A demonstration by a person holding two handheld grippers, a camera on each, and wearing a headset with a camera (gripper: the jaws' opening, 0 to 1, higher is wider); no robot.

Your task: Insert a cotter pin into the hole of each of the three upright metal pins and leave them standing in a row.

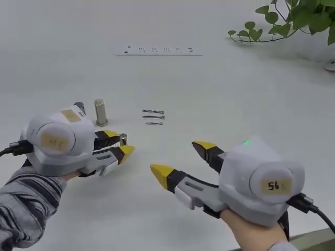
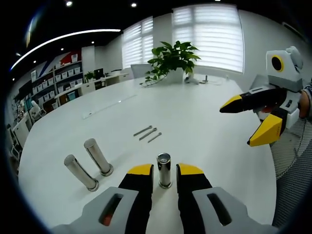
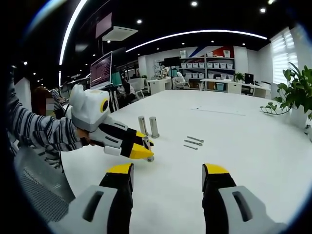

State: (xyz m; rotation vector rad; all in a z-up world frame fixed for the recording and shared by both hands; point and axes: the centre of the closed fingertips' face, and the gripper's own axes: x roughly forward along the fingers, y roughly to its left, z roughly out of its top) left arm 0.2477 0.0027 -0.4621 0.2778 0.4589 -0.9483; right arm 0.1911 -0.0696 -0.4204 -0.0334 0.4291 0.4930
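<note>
Three upright metal pins stand at the left. The nearest pin (image 2: 164,170) (image 1: 123,139) stands between the tips of my left gripper (image 2: 165,170) (image 1: 121,142). That gripper is open, its jaws set narrow on either side of the pin, with a thin strip of table showing on each side. Two more pins (image 2: 98,156) (image 2: 80,172) stand to its left; one (image 1: 101,112) shows whole beyond that gripper. Three cotter pins (image 1: 153,117) (image 2: 147,133) lie flat, side by side, further out. My right gripper (image 1: 182,158) (image 3: 167,175) hovers wide open, holding nothing, short of the cotter pins.
A white power strip (image 1: 157,50) lies at the far side of the white table (image 1: 235,104). A potted plant (image 1: 293,21) stands at the back right. In the right gripper view, shelves and desks stand far behind, and a person's striped sleeve (image 3: 44,131) shows.
</note>
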